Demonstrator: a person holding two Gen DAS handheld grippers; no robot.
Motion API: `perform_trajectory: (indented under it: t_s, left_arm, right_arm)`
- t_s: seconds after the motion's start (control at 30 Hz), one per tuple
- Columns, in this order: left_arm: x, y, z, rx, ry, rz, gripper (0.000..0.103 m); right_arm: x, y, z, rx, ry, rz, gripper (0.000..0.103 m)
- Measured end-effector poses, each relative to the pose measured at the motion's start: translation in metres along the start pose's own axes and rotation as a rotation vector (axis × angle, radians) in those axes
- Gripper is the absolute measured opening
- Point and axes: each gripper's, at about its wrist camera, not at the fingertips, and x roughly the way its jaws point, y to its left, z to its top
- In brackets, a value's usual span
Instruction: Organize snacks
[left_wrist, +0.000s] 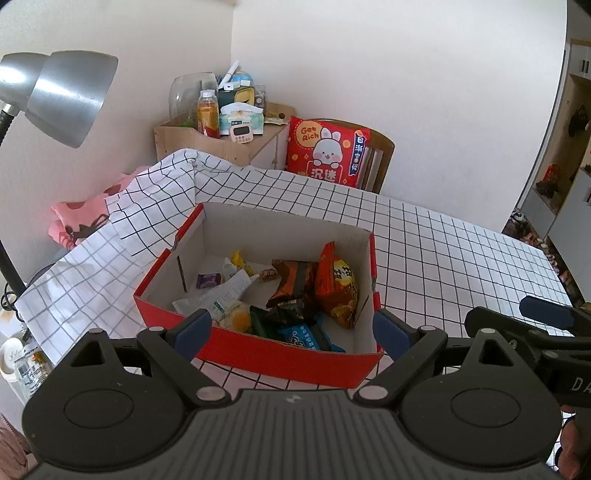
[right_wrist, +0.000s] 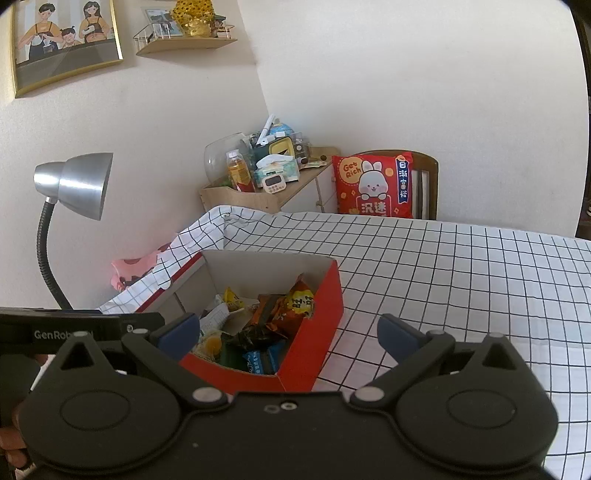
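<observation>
Left wrist view: the left claw (left_wrist: 291, 328) hangs wide open and empty, just short of the near wall of the red box (left_wrist: 295, 360) on the gridded bench (left_wrist: 461, 251). Snack packets (left_wrist: 295, 295) lie piled inside, ahead of its fingers. Right wrist view: the right claw (right_wrist: 288, 334) is equally spread, holding nothing, with the box ahead and slightly left of it.

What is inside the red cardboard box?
The red box holds loose snack packets: an orange chip bag, a blue packet, a purple candy. Whatever lies beneath the pile is covered.
</observation>
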Motion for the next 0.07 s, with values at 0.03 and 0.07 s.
perform_trajectory:
  t_s: [0.03,0.07]
  left_arm:
    - [-0.0004,-0.0001,-0.0001,-0.001,-0.002,0.0,0.095]
    - [-0.001,-0.0005,-0.0005,-0.001,-0.002,-0.001,0.095]
  right_arm:
    - [-0.0004,0.0,-0.0001,0.0,-0.001,-0.001,0.103]
    - [-0.0011,-0.0004,-0.0006,0.001,-0.001,-0.002,0.103]
